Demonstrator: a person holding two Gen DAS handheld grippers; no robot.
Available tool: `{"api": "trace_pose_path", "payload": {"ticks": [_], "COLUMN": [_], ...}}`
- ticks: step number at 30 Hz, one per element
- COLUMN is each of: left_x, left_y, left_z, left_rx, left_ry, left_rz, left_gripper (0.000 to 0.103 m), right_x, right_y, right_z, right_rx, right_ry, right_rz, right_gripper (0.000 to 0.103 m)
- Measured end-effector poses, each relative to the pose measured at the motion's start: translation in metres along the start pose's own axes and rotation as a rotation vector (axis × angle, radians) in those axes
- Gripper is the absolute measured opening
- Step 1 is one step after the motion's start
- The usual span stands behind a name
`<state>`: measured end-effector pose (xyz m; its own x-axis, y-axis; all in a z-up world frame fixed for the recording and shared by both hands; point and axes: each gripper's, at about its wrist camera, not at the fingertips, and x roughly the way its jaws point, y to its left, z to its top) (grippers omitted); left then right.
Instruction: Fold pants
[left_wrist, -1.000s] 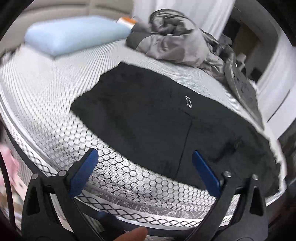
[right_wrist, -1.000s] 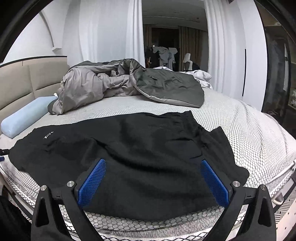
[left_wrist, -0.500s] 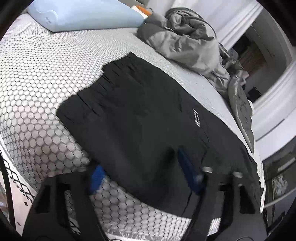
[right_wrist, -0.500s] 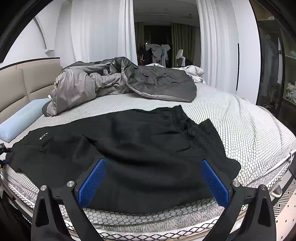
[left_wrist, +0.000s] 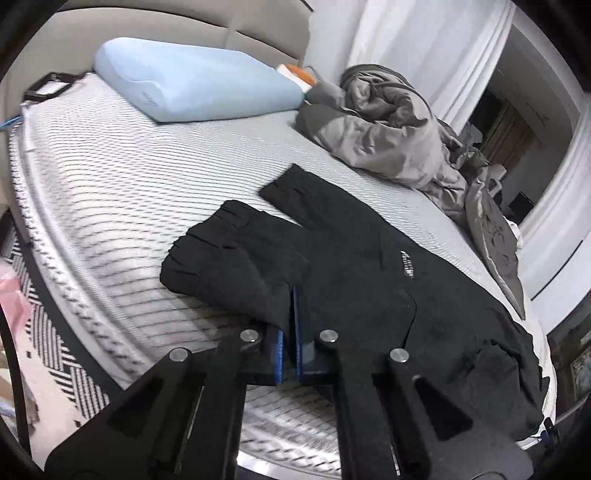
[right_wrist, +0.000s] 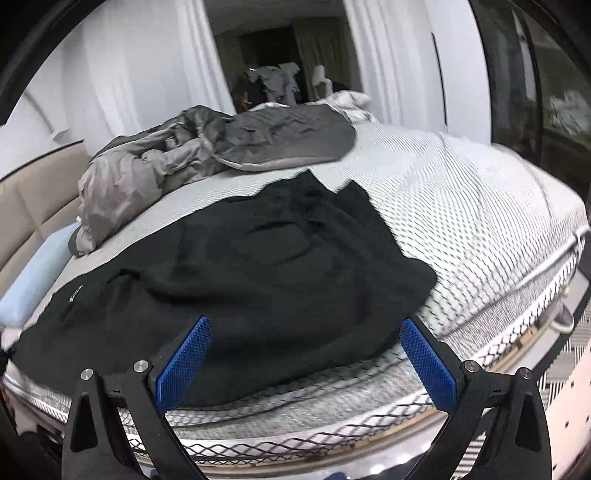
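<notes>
Pants (left_wrist: 369, 280), black and soft-looking, lie spread along the near edge of the mattress (left_wrist: 110, 192), and my left gripper (left_wrist: 291, 317) is clenched on a fold of them right at that edge, the blue pads pressed together with cloth pinched between. From that pinch the fabric rises in a bunched, pleated hump, while a narrower strip beyond it stays flat, pointing toward the headboard end. A small pale logo sits on the cloth just past my fingers. To the left of the pants the mattress runs bare up to the light blue pillow (left_wrist: 192, 88) at the head corner.

My right gripper (right_wrist: 306, 354) hangs released, jaws spread wide, just off the near edge and over the other end of the pants (right_wrist: 258, 266); the blue pads (right_wrist: 184, 362) touch nothing. That end is rumpled, with two lobes reaching toward the middle of the bed. To its right the mattress lies bare out to the foot corner. At the far side a grey duvet (right_wrist: 192, 158) is heaped, apart from the pants.
</notes>
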<state>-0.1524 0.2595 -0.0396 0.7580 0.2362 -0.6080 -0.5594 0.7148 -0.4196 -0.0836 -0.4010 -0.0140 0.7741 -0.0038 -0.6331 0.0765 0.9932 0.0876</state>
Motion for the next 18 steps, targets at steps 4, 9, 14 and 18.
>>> {"api": "trace_pose_path", "payload": {"ticks": [4, 9, 14, 18], "left_x": [-0.003, 0.002, 0.008, 0.011], "left_y": [0.017, 0.010, 0.008, 0.007], "left_z": [-0.005, 0.002, 0.005, 0.004], "left_rx": [-0.012, 0.013, 0.024, 0.026], "left_ry": [0.030, 0.022, 0.031, 0.039], "left_rz": [0.020, 0.038, 0.045, 0.055], "left_gripper": [0.002, 0.002, 0.002, 0.002], "right_x": [0.014, 0.031, 0.050, 0.058], "right_y": [-0.029, -0.049, -0.050, -0.045], "right_z": [0.001, 0.012, 0.027, 0.032], "right_rx": [0.109, 0.189, 0.185, 0.152], "right_ry": [0.070, 0.101, 0.125, 0.130], "right_rz": [0.008, 0.053, 0.025, -0.035], "right_gripper": [0.103, 0.093, 0.083, 0.055]}}
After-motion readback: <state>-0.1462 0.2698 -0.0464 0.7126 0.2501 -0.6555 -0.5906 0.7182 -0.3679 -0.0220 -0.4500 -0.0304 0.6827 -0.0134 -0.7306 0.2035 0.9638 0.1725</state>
